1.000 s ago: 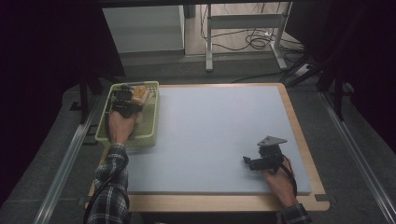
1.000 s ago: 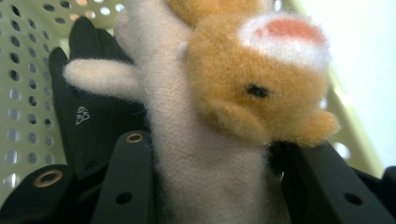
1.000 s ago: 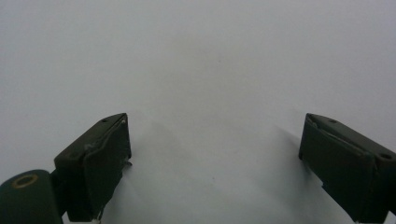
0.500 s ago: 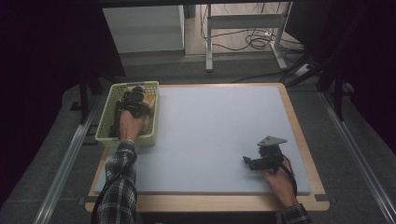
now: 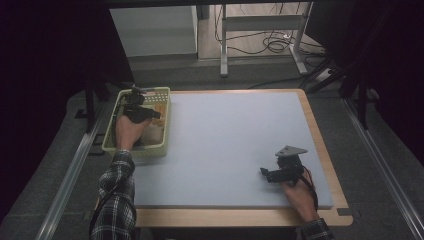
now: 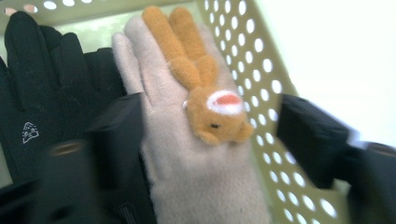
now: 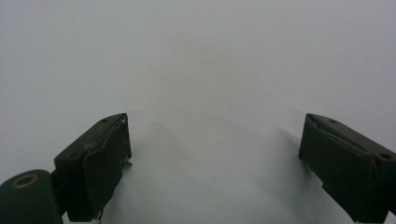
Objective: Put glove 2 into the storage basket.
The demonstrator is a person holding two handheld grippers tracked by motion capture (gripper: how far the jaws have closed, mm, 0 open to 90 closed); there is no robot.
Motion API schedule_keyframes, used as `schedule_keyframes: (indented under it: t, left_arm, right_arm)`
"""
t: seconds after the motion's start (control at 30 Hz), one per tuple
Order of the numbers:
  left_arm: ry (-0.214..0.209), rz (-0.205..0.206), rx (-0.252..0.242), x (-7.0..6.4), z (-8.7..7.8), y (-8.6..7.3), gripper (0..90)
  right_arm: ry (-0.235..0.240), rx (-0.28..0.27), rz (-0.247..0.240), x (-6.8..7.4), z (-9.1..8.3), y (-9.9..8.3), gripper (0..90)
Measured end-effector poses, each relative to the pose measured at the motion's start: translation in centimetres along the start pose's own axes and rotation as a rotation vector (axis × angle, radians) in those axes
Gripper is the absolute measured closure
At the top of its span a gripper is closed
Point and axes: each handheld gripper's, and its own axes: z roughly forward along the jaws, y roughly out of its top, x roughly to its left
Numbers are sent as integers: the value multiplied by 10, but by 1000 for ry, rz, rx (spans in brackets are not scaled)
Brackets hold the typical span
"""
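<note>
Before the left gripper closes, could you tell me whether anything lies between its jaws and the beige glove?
Nothing visible does: the left gripper has its open jaws on either side of the beige glove in the basket, with the black glove lying beside.

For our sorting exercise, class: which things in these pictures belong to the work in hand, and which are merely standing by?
In the work:
left gripper, jaws open around the glove
beige glove with an orange plush animal
green basket

Standing by:
black glove, beside it in the basket
right gripper, open over the grey mat
</note>
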Motion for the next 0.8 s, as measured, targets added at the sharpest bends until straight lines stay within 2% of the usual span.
schedule_keyframes:
  t: [0.03, 0.1, 0.13, 0.2, 0.27, 0.37, 0.43, 0.47, 0.57, 0.67, 0.77, 0.8]
  left_arm:
    - [2, 7, 2, 1, -1, -1, 340]
    - [23, 20, 16, 2, 2, -4, 468]
    - [45, 23, 26, 3, 8, -8, 553]
    - [48, 22, 29, 3, 12, -9, 587]
    - [27, 10, 43, 4, 20, -11, 612]
    - [10, 5, 49, 2, 27, -12, 616]
    - [17, 12, 54, 0, 27, -10, 613]
    - [33, 24, 52, -1, 26, -9, 605]
    - [47, 28, 42, -1, 22, -9, 566]
    - [56, 28, 25, 2, 16, -10, 503]
    - [59, 26, 6, 6, 10, -11, 478]
    - [55, 20, -12, 7, 6, -12, 448]
  right_arm:
    - [0, 0, 0, 0, 0, 0, 86]
    - [0, 0, -1, 0, 0, 0, 86]
    - [0, 0, 0, 0, 0, 0, 86]
    - [0, 0, 0, 0, 0, 0, 86]
    - [0, 0, 0, 0, 0, 0, 86]
    - [1, 0, 1, 0, 0, 0, 86]
    - [0, 0, 0, 0, 0, 0, 86]
    - [0, 0, 0, 0, 0, 0, 86]
    - [0, 0, 0, 0, 0, 0, 86]
    - [0, 0, -1, 0, 0, 0, 86]
    - [0, 0, 1, 0, 0, 0, 86]
    - [0, 0, 0, 0, 0, 0, 86]
